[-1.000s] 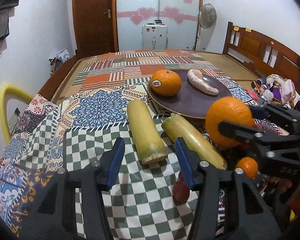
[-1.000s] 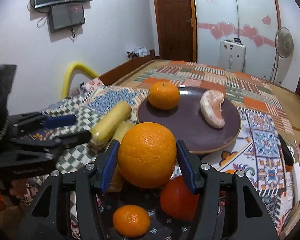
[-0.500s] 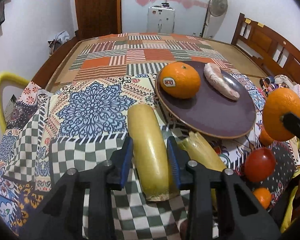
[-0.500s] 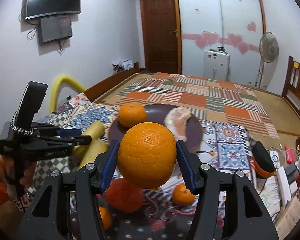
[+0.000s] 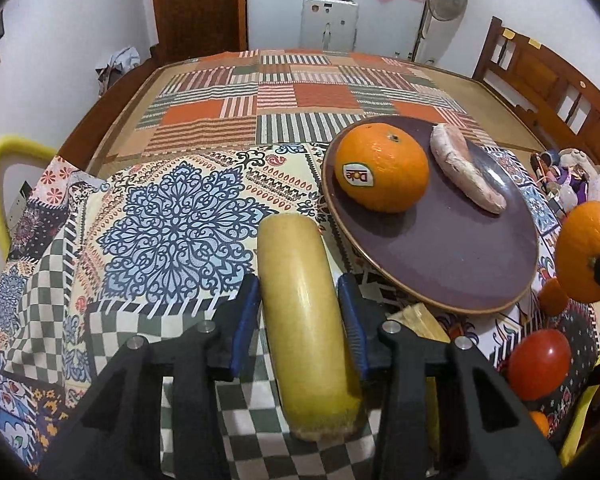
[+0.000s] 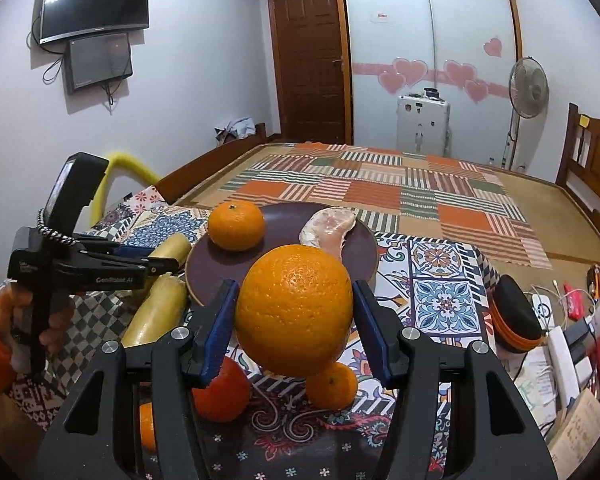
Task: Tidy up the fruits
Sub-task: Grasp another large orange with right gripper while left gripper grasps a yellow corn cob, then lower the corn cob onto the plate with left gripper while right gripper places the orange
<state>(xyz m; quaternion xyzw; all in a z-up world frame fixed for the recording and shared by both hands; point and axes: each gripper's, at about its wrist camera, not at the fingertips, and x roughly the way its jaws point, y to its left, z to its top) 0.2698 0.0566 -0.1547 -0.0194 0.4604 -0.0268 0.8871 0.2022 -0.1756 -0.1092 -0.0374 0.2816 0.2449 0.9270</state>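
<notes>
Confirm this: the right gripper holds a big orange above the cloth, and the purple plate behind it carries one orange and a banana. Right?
Not quite. Beside the orange on the plate lies a peeled citrus segment, not a banana, as the left wrist view shows. The right gripper does hold a big orange.

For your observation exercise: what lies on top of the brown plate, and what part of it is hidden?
On the brown plate lie a stickered orange and a peeled pomelo segment. In the right wrist view, the large orange held in the right tongs covers the plate's near rim.

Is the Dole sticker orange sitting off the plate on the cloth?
No, the Dole orange rests on the purple plate beside a peeled segment.
</notes>
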